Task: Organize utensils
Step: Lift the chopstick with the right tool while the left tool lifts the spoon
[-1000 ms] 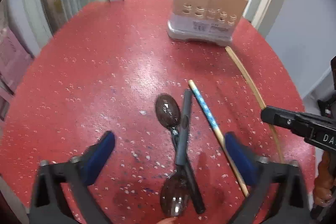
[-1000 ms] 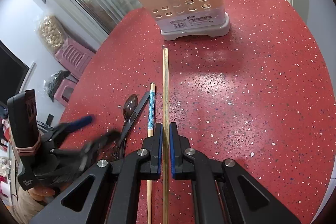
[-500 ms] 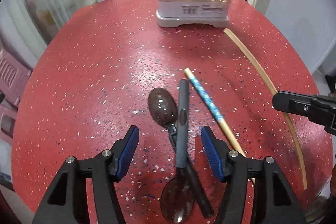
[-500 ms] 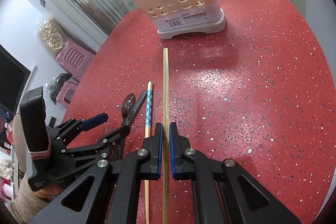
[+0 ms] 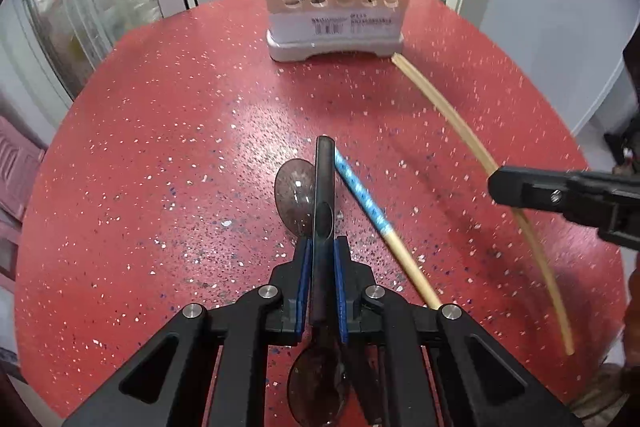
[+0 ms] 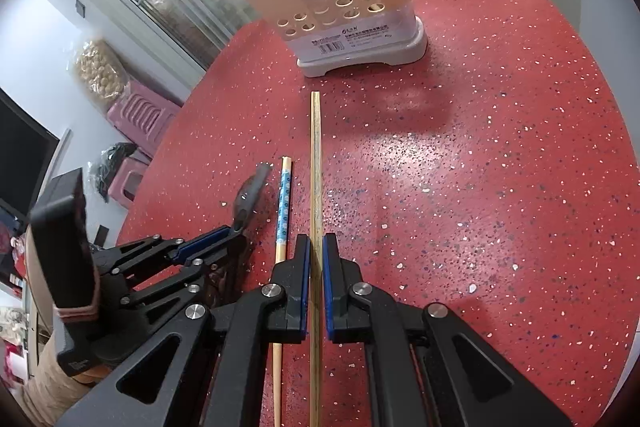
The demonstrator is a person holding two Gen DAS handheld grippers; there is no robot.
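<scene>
While the right gripper (image 6: pixel 316 259) pinches a slim bamboo chopstick (image 6: pixel 315 163), the left gripper (image 5: pixel 321 259) has just clamped a dark flat handle (image 5: pixel 323 187).

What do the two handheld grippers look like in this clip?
Both the left gripper and the right gripper are matte black linkage frames with triangular cut-outs and silver bolts, ending in slim blue pads. The left one's black handle carries a pinkish band.

Utensils laid out on the bench (image 5: pixel 160 147)

The holder (image 5: pixel 334 11) is set at the far side — chopsticks (image 6: pixel 316 163) and spoons (image 5: pixel 294 195) are laid nearer.
</scene>
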